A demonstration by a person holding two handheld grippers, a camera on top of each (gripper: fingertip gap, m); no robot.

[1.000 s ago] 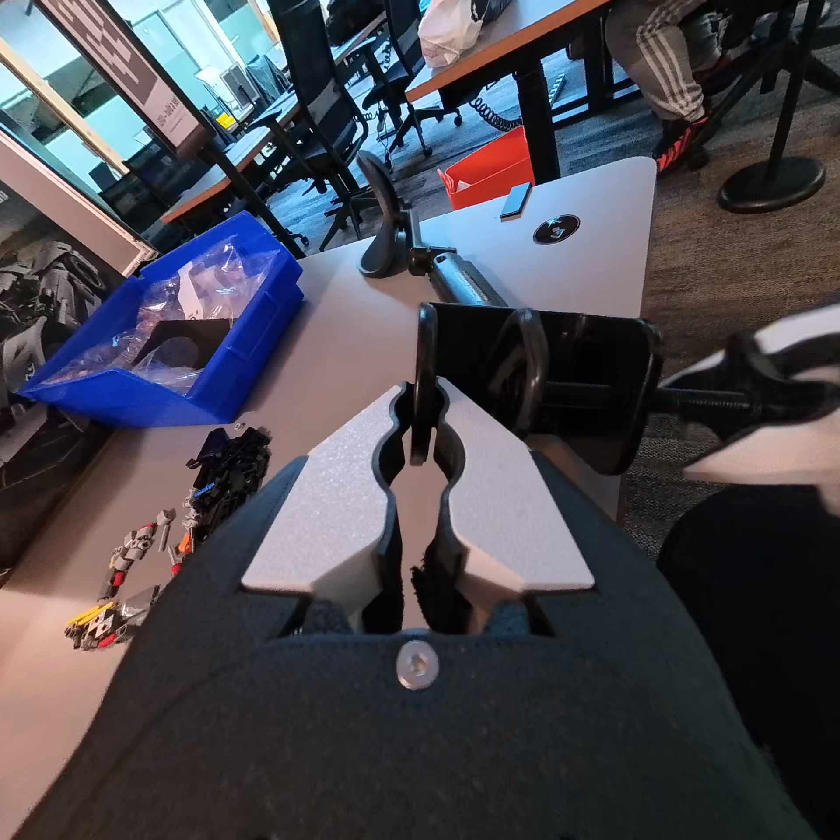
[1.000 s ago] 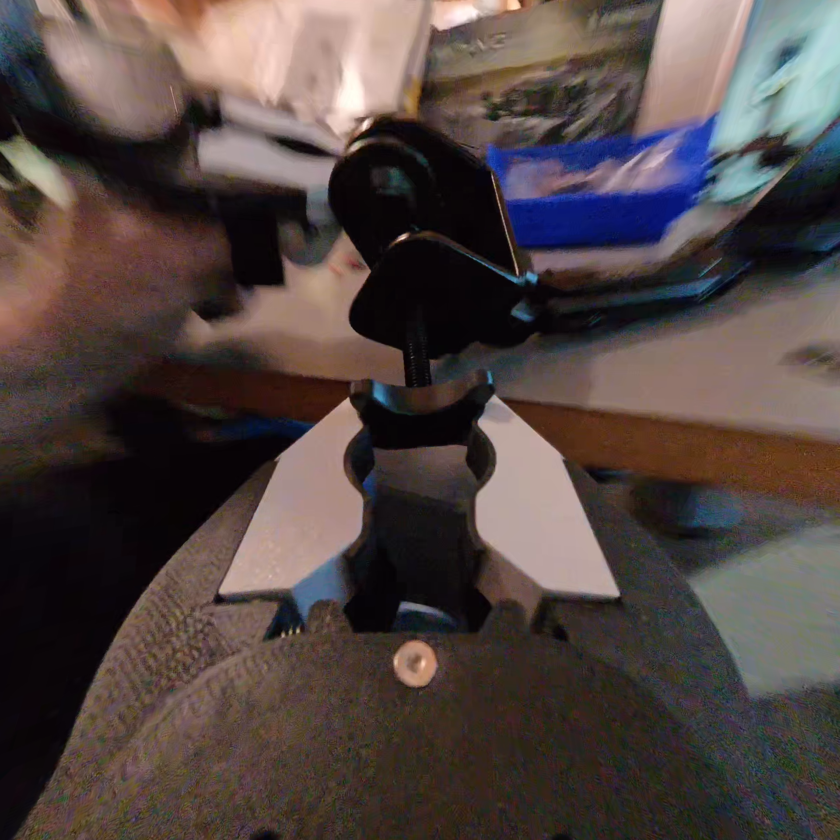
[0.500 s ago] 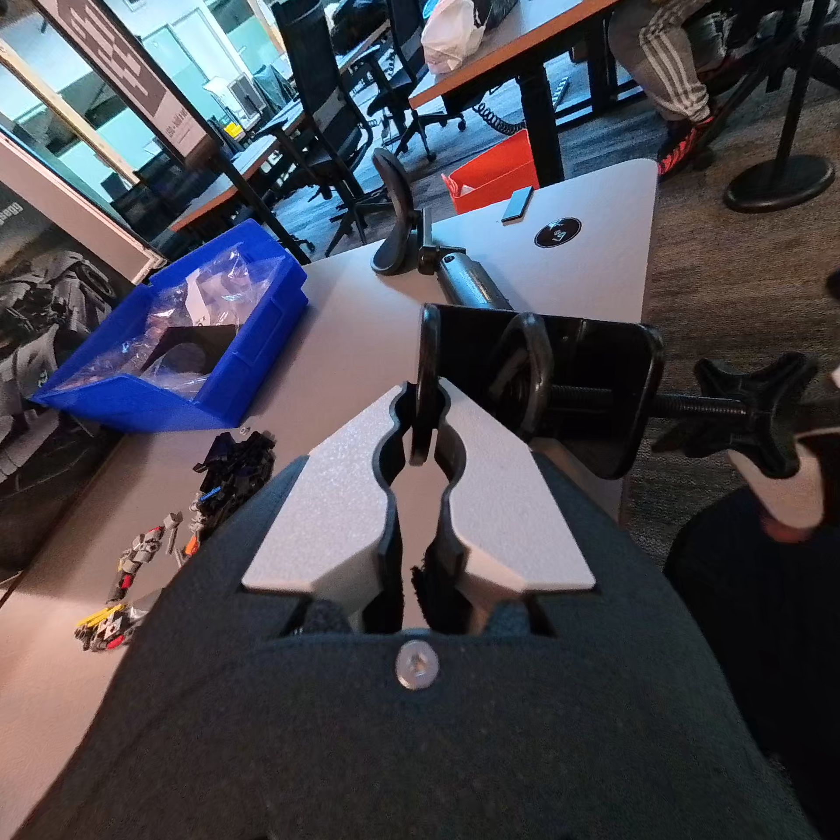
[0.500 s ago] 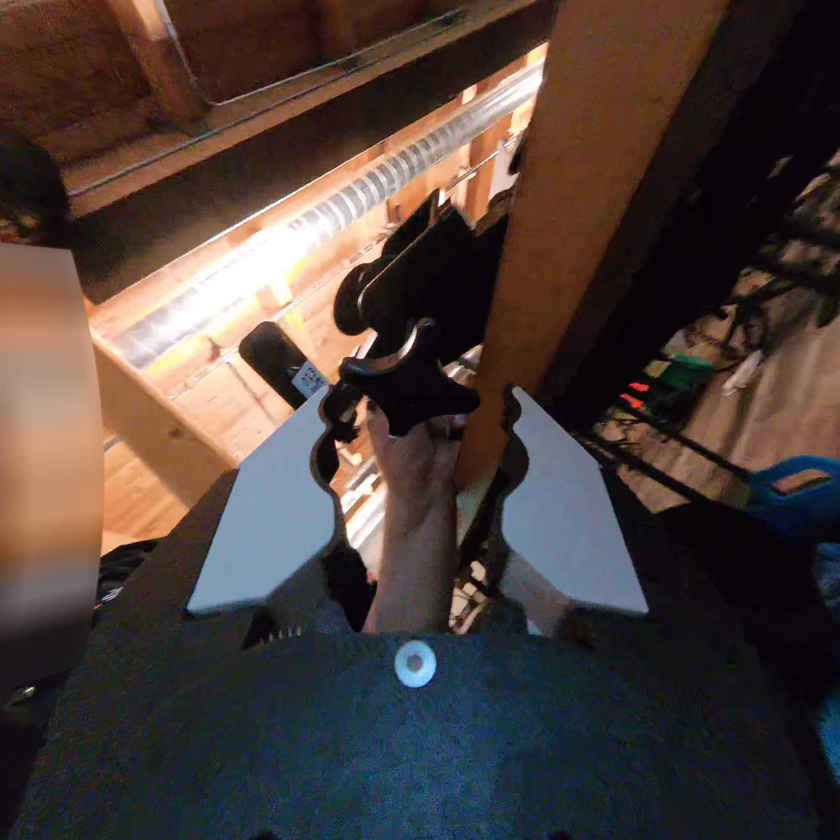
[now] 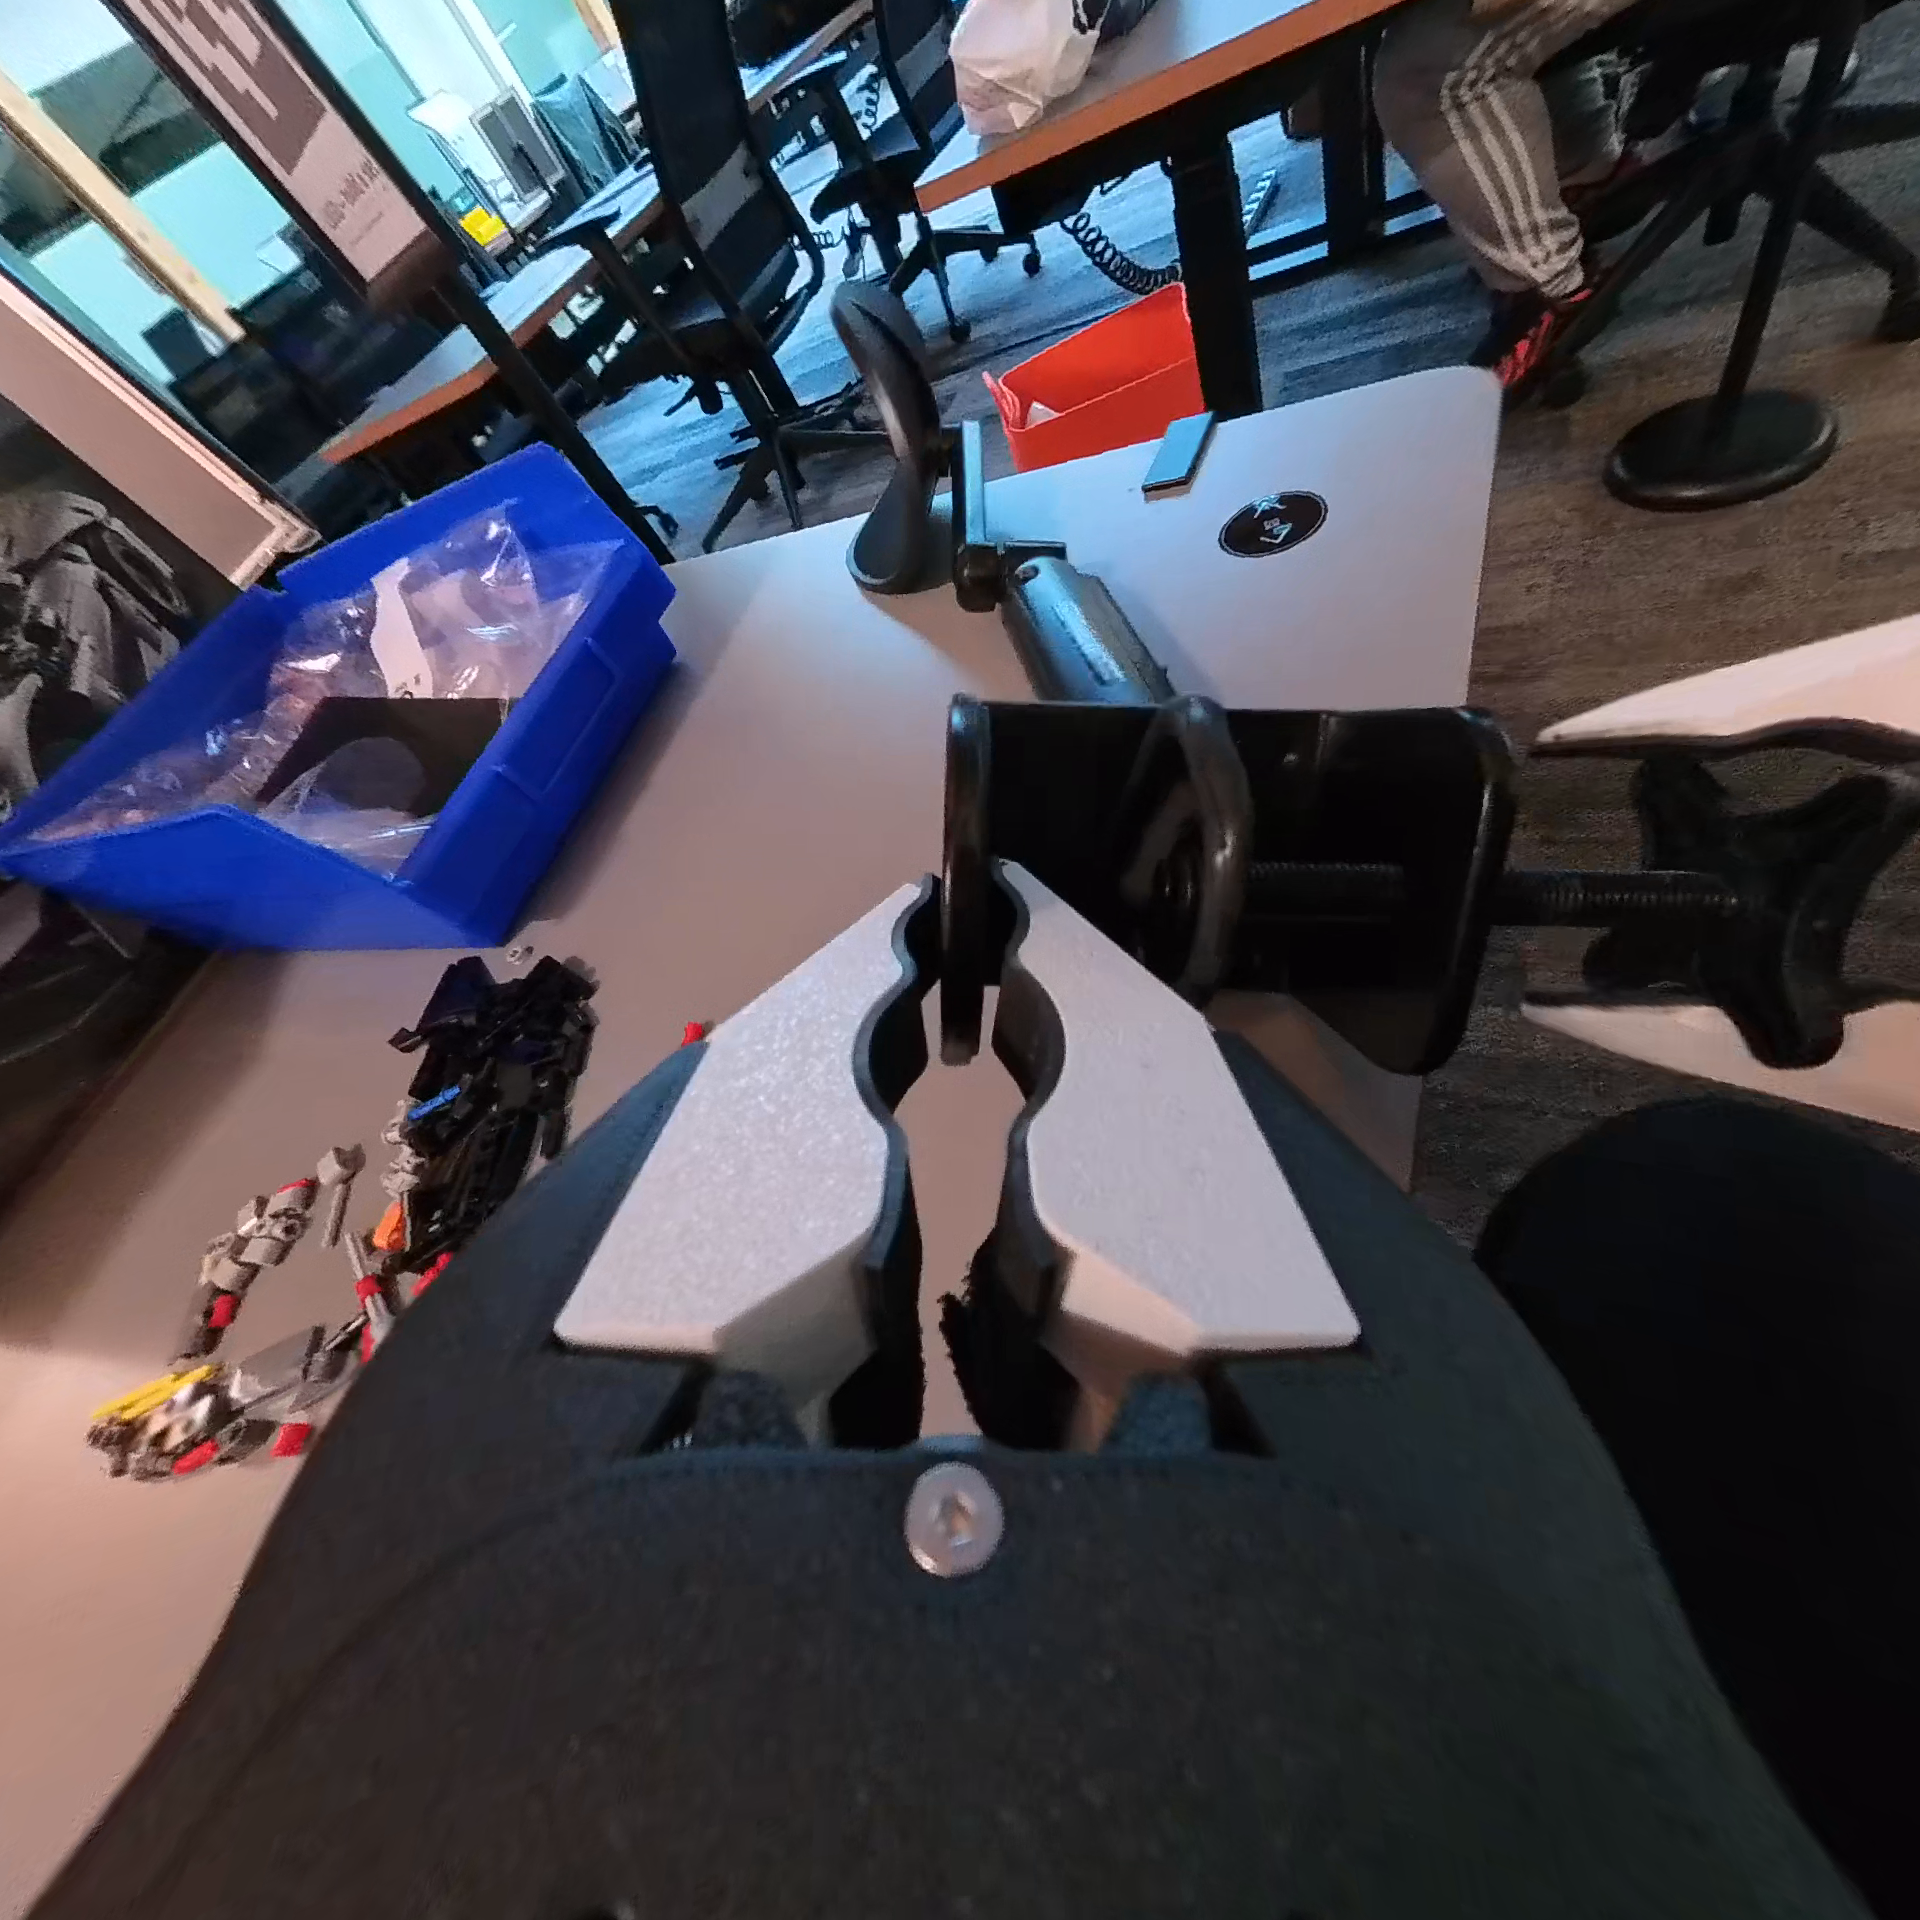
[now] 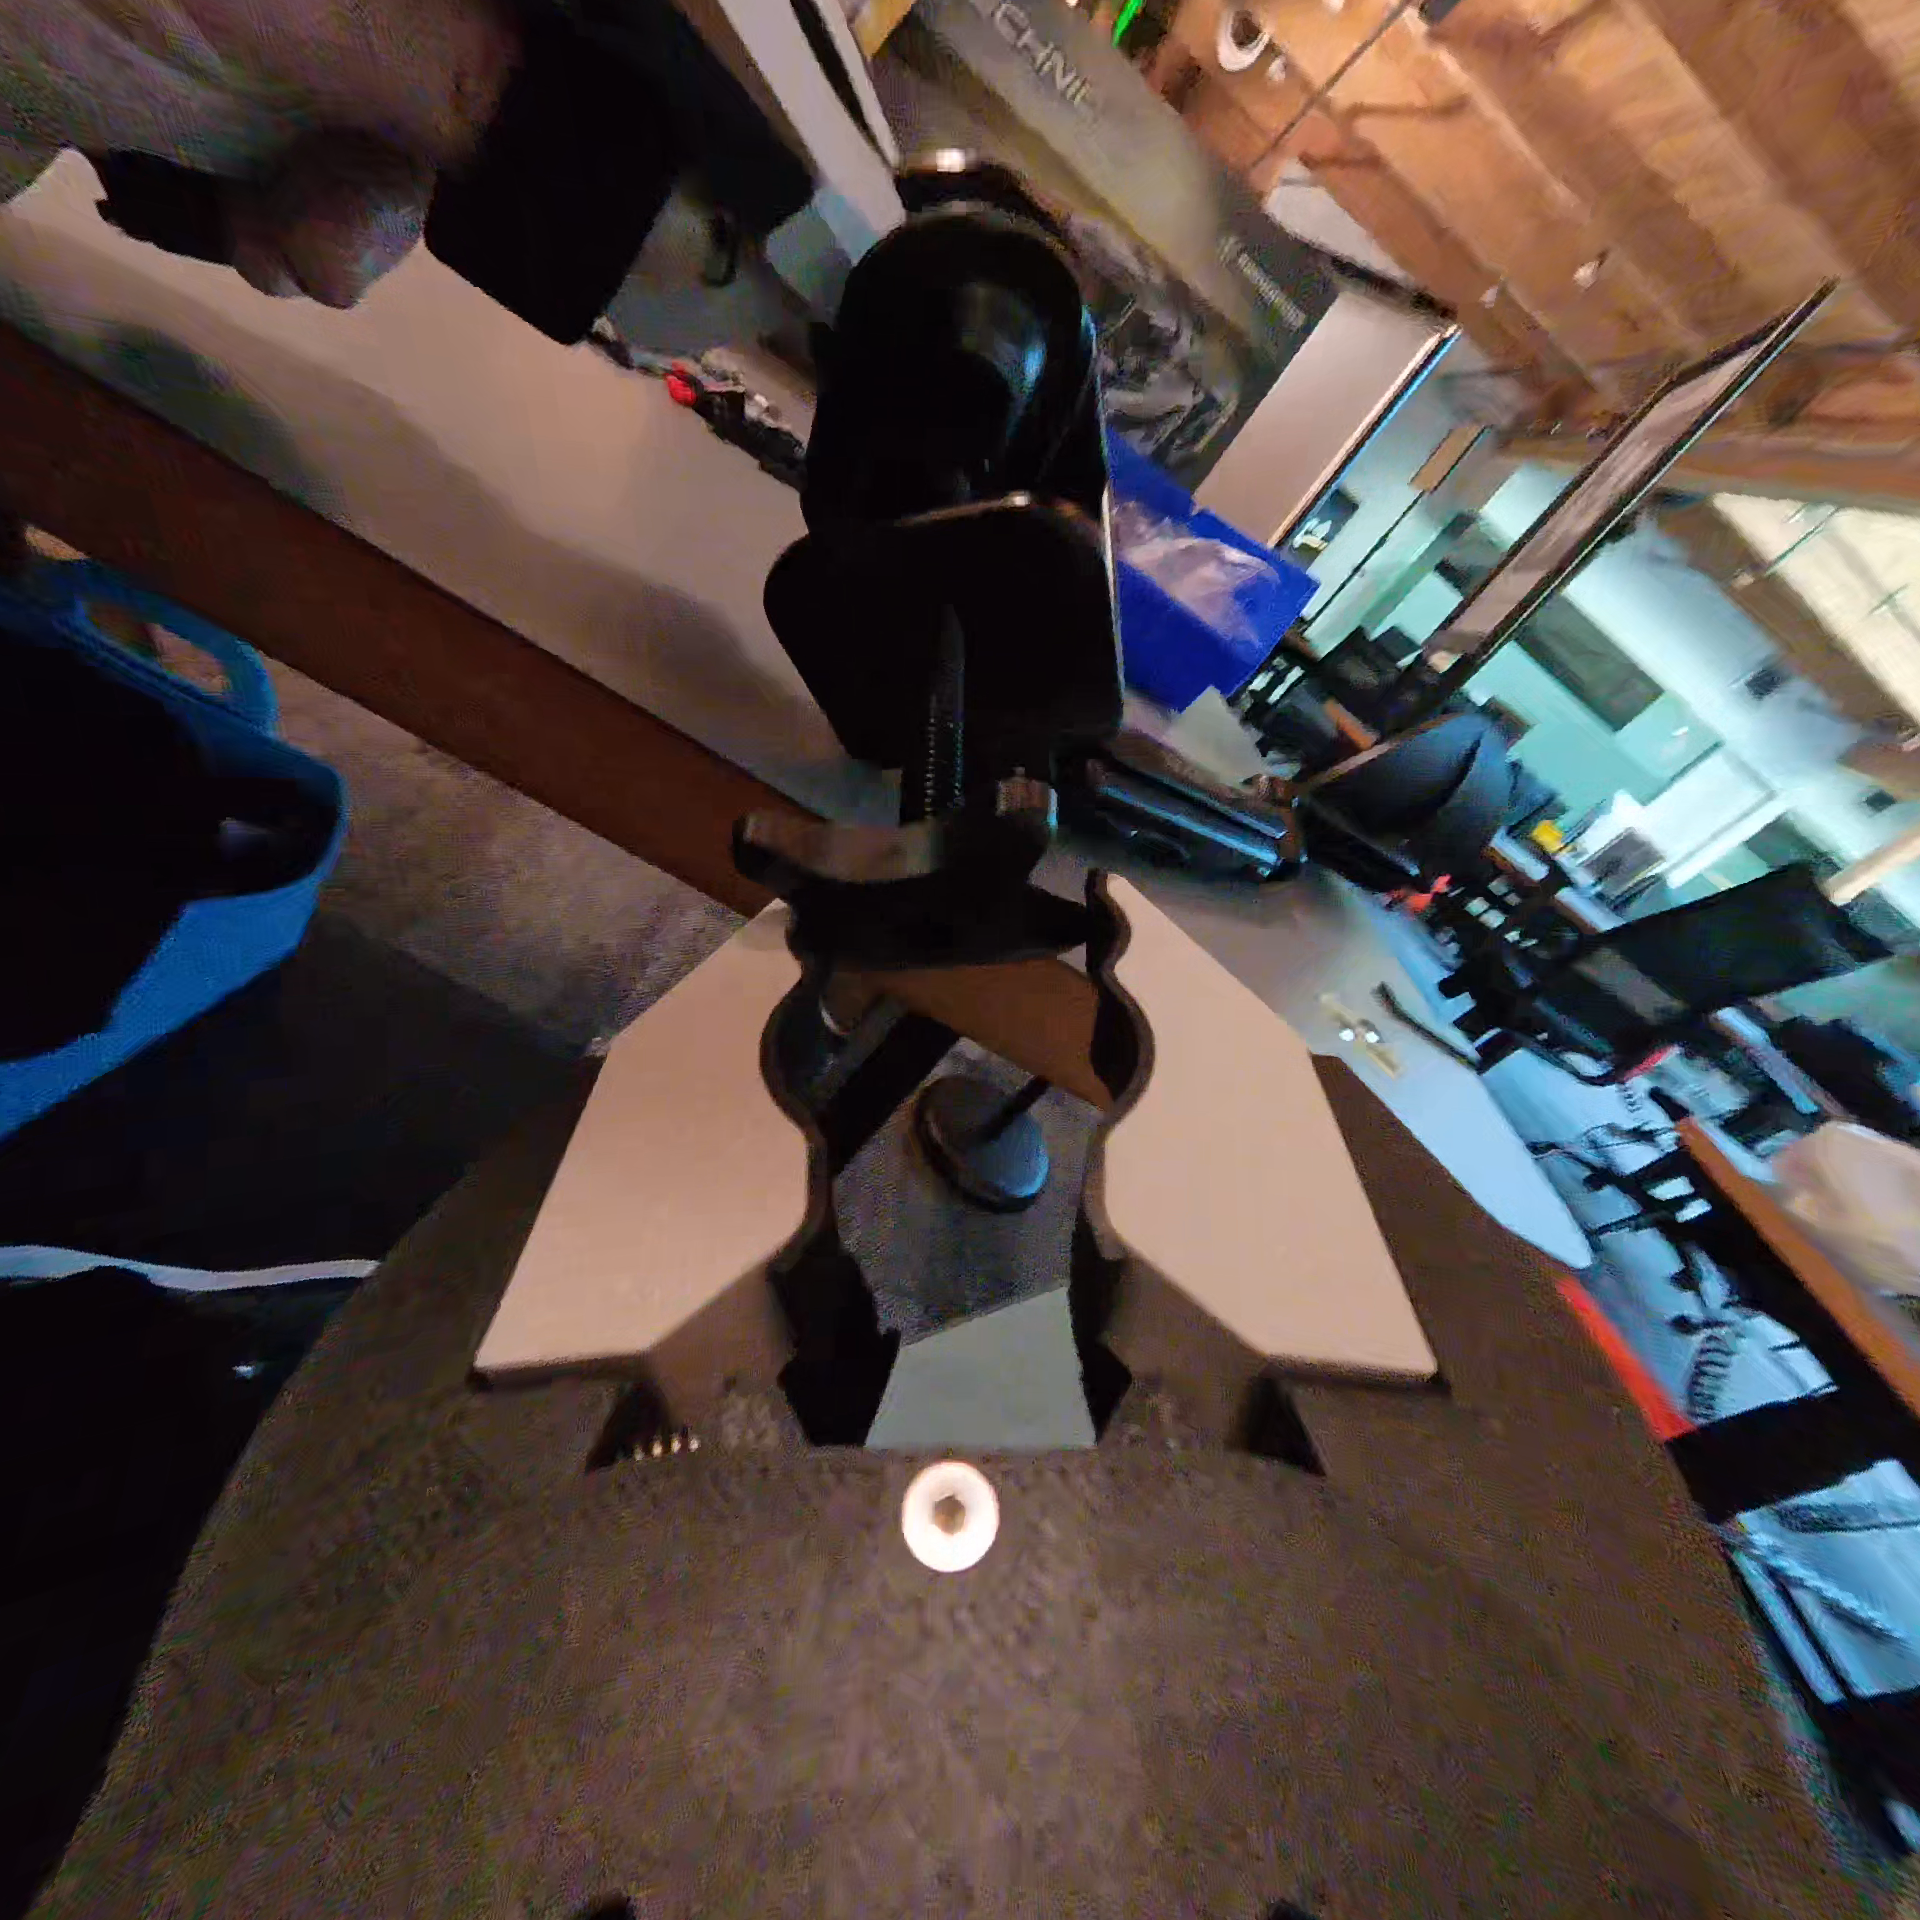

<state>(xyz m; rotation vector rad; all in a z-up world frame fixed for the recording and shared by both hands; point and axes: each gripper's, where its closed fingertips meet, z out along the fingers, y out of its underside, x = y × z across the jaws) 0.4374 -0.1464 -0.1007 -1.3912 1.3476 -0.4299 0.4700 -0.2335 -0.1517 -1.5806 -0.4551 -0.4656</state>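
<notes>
1. At nine o'clock in the left wrist view, a blue bin (image 5: 343, 727) holding clear plastic wrapping is sitting on the grey table (image 5: 810, 727), and loose toy parts (image 5: 416, 1164) are lying just below it toward eight o'clock.
2. At centre, the left gripper (image 5: 971, 971) is pinching the top plate of a black desk clamp (image 5: 1226, 883), its tongs closed tight on the thin metal edge. This grip is probably steadying the clamp against the table's edge.
3. The left gripper is pointing forward and slightly down, roughly level with the tabletop.
4. At three o'clock, the clamp's screw is running out to a black star knob (image 5: 1787, 914), which is sitting between the white fingers of the right gripper (image 5: 1714, 883).
5. In the right wrist view, the right gripper (image 6: 940, 935) is closing its tongs on that star knob (image 6: 914, 894) at twelve o'clock, likely placed for turning the screw.
6. The right gripper is rolled over sideways and aiming up along the screw, so the table edge (image 6: 416, 644) is slanting across the frame.
</notes>
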